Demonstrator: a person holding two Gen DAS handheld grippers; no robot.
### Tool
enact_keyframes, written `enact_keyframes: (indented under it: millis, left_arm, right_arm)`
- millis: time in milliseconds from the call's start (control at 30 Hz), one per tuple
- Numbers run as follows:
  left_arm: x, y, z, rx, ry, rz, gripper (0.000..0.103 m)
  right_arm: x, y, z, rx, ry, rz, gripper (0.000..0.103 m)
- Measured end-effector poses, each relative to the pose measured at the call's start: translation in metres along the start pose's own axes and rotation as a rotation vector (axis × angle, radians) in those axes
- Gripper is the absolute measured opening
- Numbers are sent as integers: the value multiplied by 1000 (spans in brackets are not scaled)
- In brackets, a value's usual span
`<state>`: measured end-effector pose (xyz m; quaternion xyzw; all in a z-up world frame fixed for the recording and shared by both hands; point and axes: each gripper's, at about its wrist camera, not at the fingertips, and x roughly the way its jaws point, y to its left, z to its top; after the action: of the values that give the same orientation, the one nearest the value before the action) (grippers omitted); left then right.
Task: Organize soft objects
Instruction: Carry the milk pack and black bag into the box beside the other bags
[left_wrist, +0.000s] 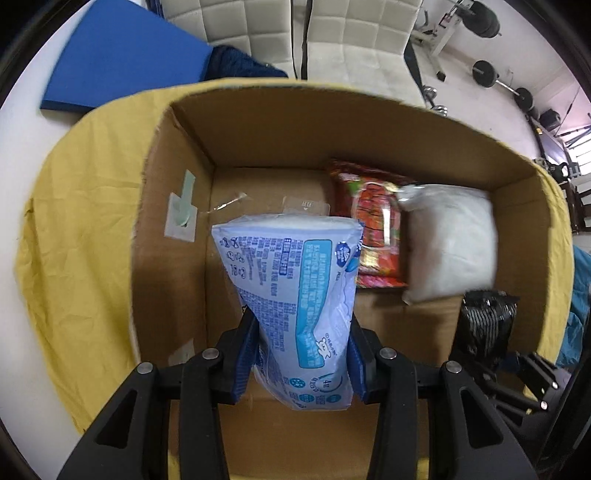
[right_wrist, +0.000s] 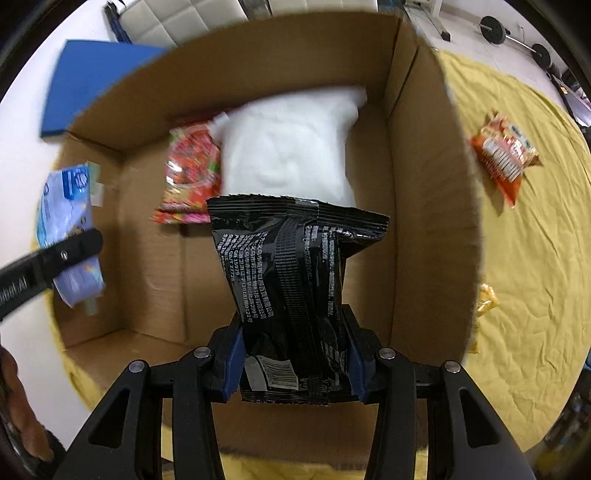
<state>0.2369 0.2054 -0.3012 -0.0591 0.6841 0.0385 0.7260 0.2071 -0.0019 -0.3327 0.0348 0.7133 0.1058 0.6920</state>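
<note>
My left gripper is shut on a light blue soft pack and holds it over the open cardboard box. My right gripper is shut on a black foil pack over the same box. Inside lie a red snack bag and a white soft pouch; both show in the right wrist view too, the red bag left of the white pouch. The black pack shows at the left view's right. The blue pack shows at the right view's left.
The box stands on a yellow cloth over a white table. An orange snack bag and a small yellow packet lie on the cloth right of the box. A blue pad lies behind it, with white chairs beyond.
</note>
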Motion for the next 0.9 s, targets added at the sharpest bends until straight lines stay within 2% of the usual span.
enact_keyframes:
  millis: [367, 567, 900]
  left_arm:
    - [49, -10, 38, 39, 51, 20, 40]
    - [62, -16, 47, 53, 63, 28, 40]
    - [62, -15, 57, 56, 69, 19, 43]
  right_arm:
    - [60, -4, 13, 15, 84, -58, 48]
    - [67, -11, 17, 18, 102, -66, 49]
    - [70, 2, 26, 19, 104, -81, 52]
